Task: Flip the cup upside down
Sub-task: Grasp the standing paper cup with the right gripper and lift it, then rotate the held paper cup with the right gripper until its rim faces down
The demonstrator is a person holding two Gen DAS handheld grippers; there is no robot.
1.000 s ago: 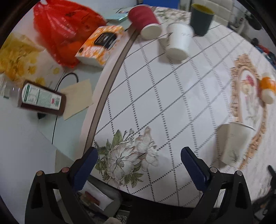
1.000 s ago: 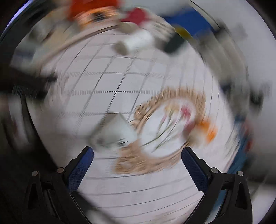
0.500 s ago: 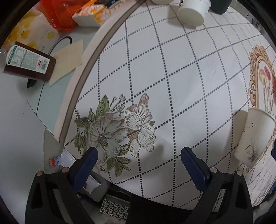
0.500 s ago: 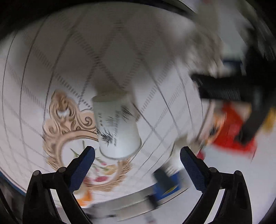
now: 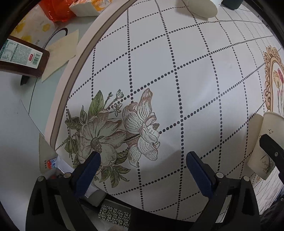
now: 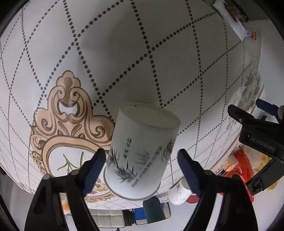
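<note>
A white paper cup with grey bamboo print (image 6: 140,151) stands on the patterned tablecloth (image 6: 124,53). The right wrist view is rolled over, so the cup appears inverted there. My right gripper (image 6: 140,160) is open, its blue-padded fingers on either side of the cup with gaps on both sides. In the left wrist view the same cup (image 5: 262,142) is at the far right edge, partly behind a dark finger of the right gripper. My left gripper (image 5: 142,170) is open and empty over the flower print near the table's front edge.
Other cups (image 5: 202,7) stand at the far side of the table. A brown bottle (image 5: 21,58), a paper sheet, a tissue box and a red bag (image 5: 58,12) lie off the cloth to the left. The left gripper shows in the right wrist view (image 6: 257,128).
My right gripper has rolled over and closed in on the paper cup, which now sits between its fingers. My left gripper has dropped nearer the cloth, towards the front edge.
</note>
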